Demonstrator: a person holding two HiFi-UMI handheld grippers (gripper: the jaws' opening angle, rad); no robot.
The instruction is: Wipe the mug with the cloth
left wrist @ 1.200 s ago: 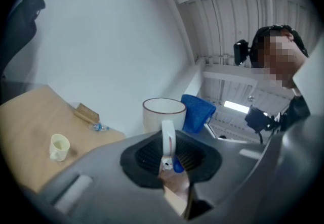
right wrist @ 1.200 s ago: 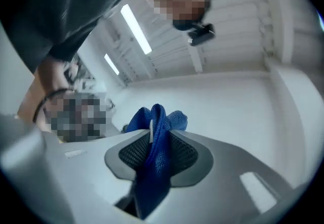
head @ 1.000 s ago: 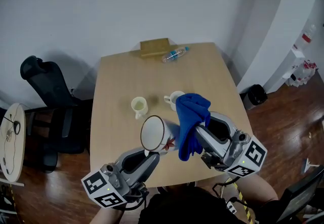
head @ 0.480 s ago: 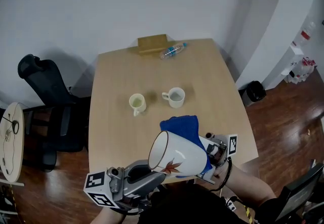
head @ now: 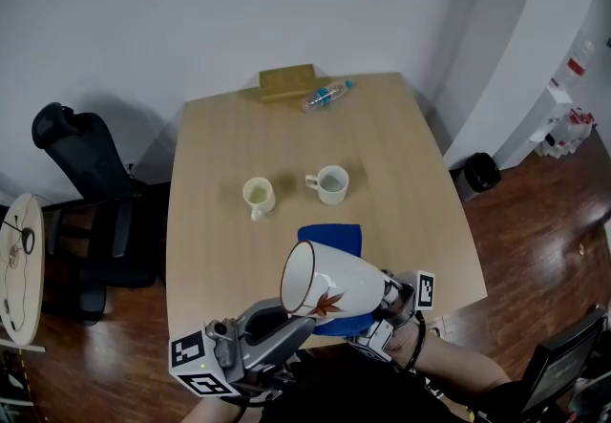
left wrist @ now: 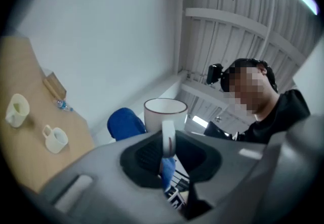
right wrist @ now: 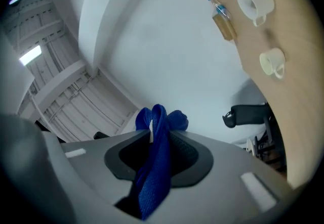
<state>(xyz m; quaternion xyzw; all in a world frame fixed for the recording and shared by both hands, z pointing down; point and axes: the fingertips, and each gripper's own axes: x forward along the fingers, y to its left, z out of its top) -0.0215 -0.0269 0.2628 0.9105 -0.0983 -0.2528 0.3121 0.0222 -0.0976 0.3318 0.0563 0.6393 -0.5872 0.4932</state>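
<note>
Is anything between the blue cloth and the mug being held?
Nothing visible does. The left tool grips the mug by its handle; the cloth, pinched in the right tool, lies right behind the mug.

Head cam: high up, looking steeply down on the table [head: 215, 154]; both grippers sit close under the lens at frame bottom. Left gripper [left wrist: 167, 142] cam: behind its jaws, tipped up, mug [left wrist: 163, 112] in the near field, table off to its left. Right gripper [right wrist: 156, 134] cam: same mount, rolled, cloth [right wrist: 154, 177] up close, table along its right. All three share the bottle [head: 325, 96], white cup [head: 331, 182] and yellowish cup [head: 258, 194] beyond the grippers.
</note>
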